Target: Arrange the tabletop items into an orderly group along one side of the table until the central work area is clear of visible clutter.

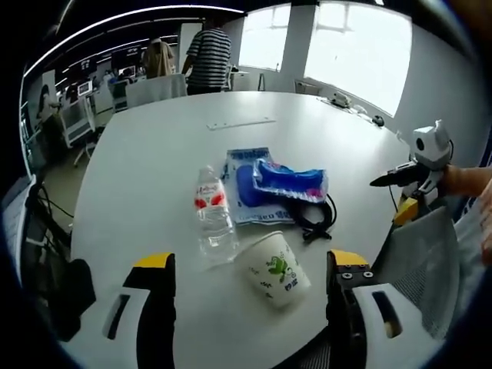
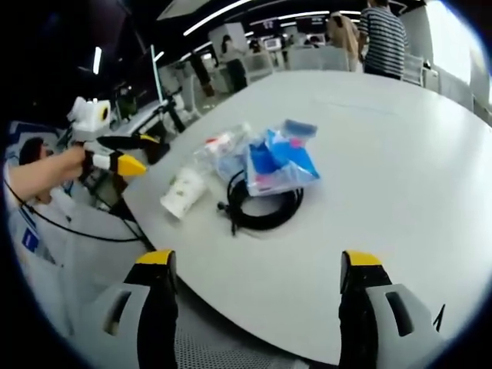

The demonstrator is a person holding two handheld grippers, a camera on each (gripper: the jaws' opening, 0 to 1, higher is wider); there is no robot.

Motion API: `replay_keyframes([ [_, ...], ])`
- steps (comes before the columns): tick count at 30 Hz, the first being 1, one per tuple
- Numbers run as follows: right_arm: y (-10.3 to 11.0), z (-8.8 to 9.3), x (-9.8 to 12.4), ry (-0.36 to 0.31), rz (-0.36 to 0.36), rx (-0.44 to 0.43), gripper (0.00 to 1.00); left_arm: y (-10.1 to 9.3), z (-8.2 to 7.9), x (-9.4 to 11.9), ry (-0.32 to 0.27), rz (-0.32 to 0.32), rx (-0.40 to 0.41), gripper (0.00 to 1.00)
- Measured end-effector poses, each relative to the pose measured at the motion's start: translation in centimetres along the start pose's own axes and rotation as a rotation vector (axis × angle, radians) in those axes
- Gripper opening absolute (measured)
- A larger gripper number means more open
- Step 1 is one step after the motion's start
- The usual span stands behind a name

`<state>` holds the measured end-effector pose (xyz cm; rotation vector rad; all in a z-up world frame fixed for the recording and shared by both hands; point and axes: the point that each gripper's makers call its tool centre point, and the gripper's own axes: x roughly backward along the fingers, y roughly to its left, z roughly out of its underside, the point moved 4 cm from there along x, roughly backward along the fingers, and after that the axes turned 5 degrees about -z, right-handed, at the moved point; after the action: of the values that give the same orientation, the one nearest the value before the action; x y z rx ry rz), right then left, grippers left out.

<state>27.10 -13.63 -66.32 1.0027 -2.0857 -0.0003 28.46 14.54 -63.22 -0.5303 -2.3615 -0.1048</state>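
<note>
A cluster lies on the white table (image 1: 154, 154). It holds a clear water bottle (image 1: 214, 214) on its side, a tipped paper cup (image 1: 277, 270) with green print, a blue packet (image 1: 290, 179) on a white-and-blue pouch (image 1: 247, 201), and a black cable (image 1: 317, 219). My left gripper (image 1: 250, 263) hangs open at the near edge, with the cup just ahead between its jaws, untouched. My right gripper (image 2: 259, 261) is open off another edge, facing the coiled cable (image 2: 261, 209), packet (image 2: 278, 160), bottle (image 2: 223, 144) and cup (image 2: 183, 192). Each gripper appears in the other's view, right gripper (image 1: 407, 175) and left gripper (image 2: 115, 160).
A grey mesh chair back (image 1: 421, 261) stands by my left gripper. A thin flat strip (image 1: 240, 123) lies farther along the table, and small items (image 1: 342, 100) sit near its far right edge. Two people (image 1: 207, 58) stand beyond the table among desks and chairs.
</note>
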Motion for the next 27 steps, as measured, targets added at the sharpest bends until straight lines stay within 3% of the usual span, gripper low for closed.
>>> replay_keyframes([
  [17,0.1,-0.1,0.0,-0.007,0.014,-0.029,0.86,1.4,-2.5,-1.9,-0.018,0.016,0.029,0.81],
  [27,0.1,-0.2,0.4,-0.028,0.028,-0.062,0.85,1.6,-4.0,-4.1,0.002,0.036,0.019,0.80],
])
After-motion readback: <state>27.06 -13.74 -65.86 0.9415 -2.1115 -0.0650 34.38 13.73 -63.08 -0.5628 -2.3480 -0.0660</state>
